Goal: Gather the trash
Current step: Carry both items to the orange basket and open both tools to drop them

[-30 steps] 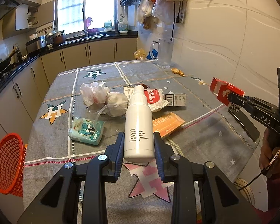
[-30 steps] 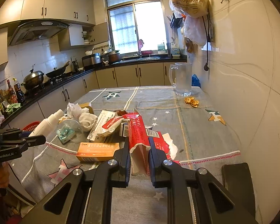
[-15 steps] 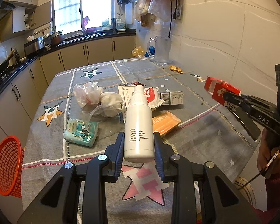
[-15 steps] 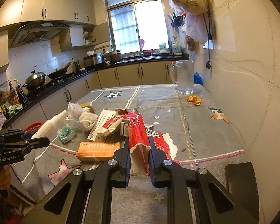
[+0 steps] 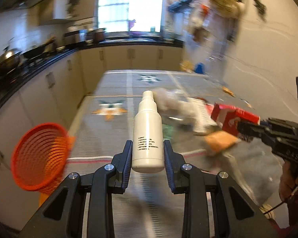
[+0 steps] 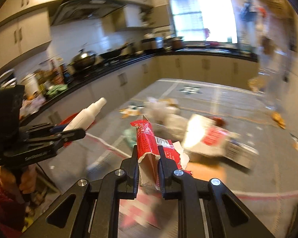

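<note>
My left gripper (image 5: 147, 154) is shut on a white spray bottle (image 5: 147, 136) and holds it above the table's left front. The bottle (image 6: 85, 115) also shows in the right wrist view. My right gripper (image 6: 148, 156) is shut on a torn red carton (image 6: 149, 144), held above the table; the carton (image 5: 233, 118) also shows at the right of the left wrist view. An orange mesh basket (image 5: 39, 152) stands low at the table's left edge, to the left of the bottle. More trash lies blurred on the grey star-patterned tablecloth (image 5: 117, 91).
On the table lie crumpled white bags (image 5: 168, 101), an orange box (image 5: 220, 140) and a red-and-white package (image 6: 208, 136). A glass jug (image 6: 272, 87) stands at the far right by the wall. Kitchen counters with pans (image 6: 83, 59) run along the left.
Both grippers have swung to the left with their loads. The orange basket now shows larger and nearer the bottle. The views are motion-blurred.
</note>
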`<act>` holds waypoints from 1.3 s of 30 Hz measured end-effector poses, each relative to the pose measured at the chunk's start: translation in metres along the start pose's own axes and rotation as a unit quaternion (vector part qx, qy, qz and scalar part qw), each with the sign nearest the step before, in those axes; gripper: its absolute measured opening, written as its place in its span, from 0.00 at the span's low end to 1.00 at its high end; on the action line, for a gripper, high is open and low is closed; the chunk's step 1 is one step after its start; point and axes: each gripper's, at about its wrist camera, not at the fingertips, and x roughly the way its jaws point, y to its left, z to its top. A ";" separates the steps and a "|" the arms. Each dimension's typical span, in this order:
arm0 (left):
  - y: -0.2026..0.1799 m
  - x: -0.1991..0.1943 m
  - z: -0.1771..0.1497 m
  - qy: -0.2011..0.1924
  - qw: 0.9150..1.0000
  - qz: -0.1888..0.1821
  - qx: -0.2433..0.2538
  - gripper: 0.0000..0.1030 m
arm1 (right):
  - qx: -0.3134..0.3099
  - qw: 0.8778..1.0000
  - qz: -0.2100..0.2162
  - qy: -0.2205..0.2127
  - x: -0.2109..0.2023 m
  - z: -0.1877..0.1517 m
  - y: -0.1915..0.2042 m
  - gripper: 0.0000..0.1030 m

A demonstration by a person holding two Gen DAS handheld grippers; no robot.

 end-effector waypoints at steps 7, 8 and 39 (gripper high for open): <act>0.095 -0.001 -0.006 -0.002 0.992 0.090 -0.083 0.28 | -0.043 0.995 0.080 0.041 0.075 0.037 0.067 0.17; 0.104 0.000 -0.007 -0.003 0.991 0.102 -0.087 0.28 | -0.046 0.993 0.092 0.051 0.090 0.044 0.078 0.17; 0.213 0.025 -0.033 0.031 0.970 0.158 -0.183 0.28 | -0.019 0.972 0.189 0.140 0.250 0.076 0.175 0.41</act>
